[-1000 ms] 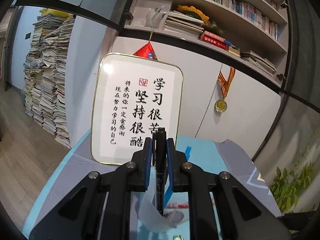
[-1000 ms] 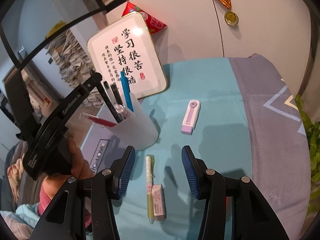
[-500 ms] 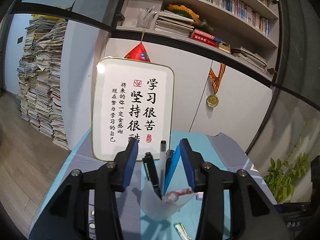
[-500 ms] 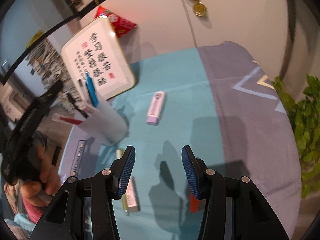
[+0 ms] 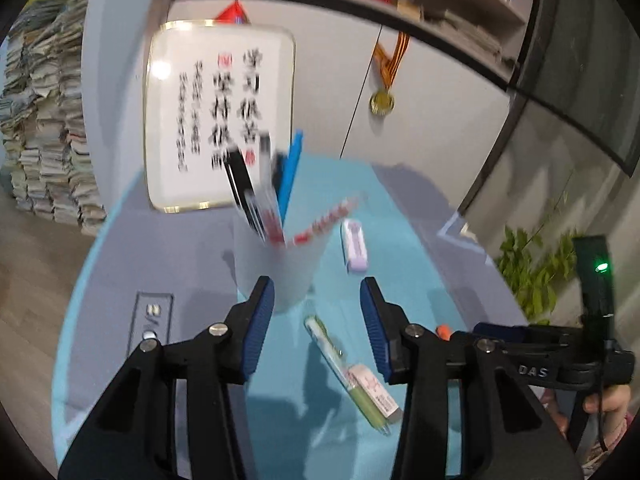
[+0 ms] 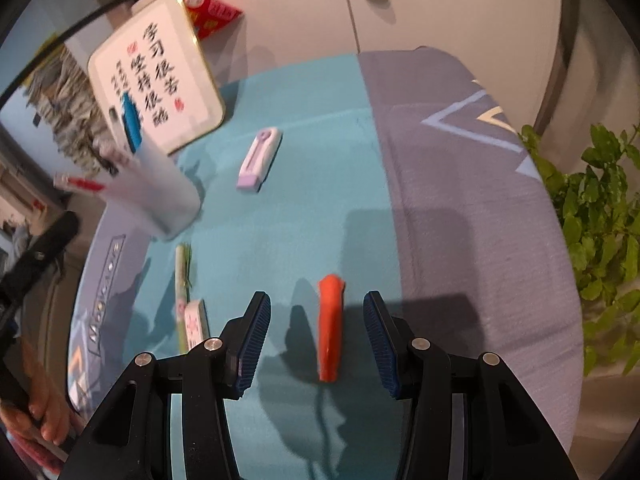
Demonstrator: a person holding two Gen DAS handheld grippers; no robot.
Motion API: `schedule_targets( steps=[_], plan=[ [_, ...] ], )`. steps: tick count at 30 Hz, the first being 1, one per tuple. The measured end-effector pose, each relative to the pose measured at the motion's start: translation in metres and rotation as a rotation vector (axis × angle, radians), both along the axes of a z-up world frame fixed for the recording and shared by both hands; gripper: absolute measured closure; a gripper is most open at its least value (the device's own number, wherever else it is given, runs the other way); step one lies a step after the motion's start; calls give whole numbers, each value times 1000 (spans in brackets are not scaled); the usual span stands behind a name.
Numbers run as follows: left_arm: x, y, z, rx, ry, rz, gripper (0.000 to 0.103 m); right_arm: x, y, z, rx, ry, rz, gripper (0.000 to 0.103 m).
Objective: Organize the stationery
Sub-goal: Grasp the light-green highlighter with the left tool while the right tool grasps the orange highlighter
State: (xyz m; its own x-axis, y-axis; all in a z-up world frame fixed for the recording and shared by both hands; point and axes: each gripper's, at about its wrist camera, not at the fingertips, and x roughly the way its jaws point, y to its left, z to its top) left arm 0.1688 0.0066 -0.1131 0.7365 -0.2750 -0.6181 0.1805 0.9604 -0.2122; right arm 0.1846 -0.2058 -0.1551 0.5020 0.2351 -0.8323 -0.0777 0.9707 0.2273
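A white pen cup (image 5: 276, 268) (image 6: 160, 196) holds several pens, black, blue and red. My left gripper (image 5: 317, 308) hangs open just in front of the cup with nothing between its pads. On the teal cloth lie a green pen (image 5: 340, 360) (image 6: 182, 280), a pink eraser (image 5: 376, 390) (image 6: 196, 322) and a lilac correction tape (image 5: 354, 246) (image 6: 260, 158). My right gripper (image 6: 317, 320) is open and tilted downward. An elongated orange piece (image 6: 330, 328) (image 5: 442, 330) lies between its pads, clear of both.
A framed calligraphy board (image 6: 156, 88) (image 5: 220, 120) leans on the wall behind the cup. A green plant (image 6: 600, 200) stands off the table's right edge. The grey part of the cloth (image 6: 460, 200) lies to the right. A hand (image 6: 36, 400) holds the left gripper's handle.
My left gripper opened, left the black pen in the cup, then drew back and tipped downward. My right gripper sank and shifted right until the orange piece came between its open jaws.
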Motion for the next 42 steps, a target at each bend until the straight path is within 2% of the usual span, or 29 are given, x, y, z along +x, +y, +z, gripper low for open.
schedule_targets(
  steps=[6, 11, 15, 18, 21, 23, 24, 27, 28, 35, 42],
  plan=[
    [13, -17, -30, 65, 110, 26, 63, -5, 7, -4, -91, -10, 19, 54],
    [22, -34, -49, 130, 176, 29, 64, -1, 3, -12, -86, 4, 32, 54],
    [33, -41, -61, 160, 229, 43, 78, 1, 4, -15, -85, 0, 54, 54],
    [40, -42, -66, 167, 260, 59, 79, 5, 5, -17, -86, 4, 64, 54],
    [43, -46, -65, 193, 253, 65, 81, 10, 6, -22, -94, 21, 71, 54],
    [44, -49, -65, 212, 250, 61, 86, 12, 7, -24, -106, 18, 72, 54],
    [44, -49, -65, 214, 246, 57, 88, 13, 8, -24, -114, 19, 74, 59],
    [44, -46, -64, 195, 248, 47, 89, 16, 6, -24, -114, 14, 59, 85],
    [43, -44, -62, 183, 246, 45, 89, 17, 4, -24, -94, 18, 56, 88],
    [21, -31, -29, 146, 139, 29, 90, 6, -7, -6, 12, -40, 40, 88],
    [2, -28, -1, 123, 44, 29, 90, -8, -8, 12, 55, -97, 32, 88]
  ],
)
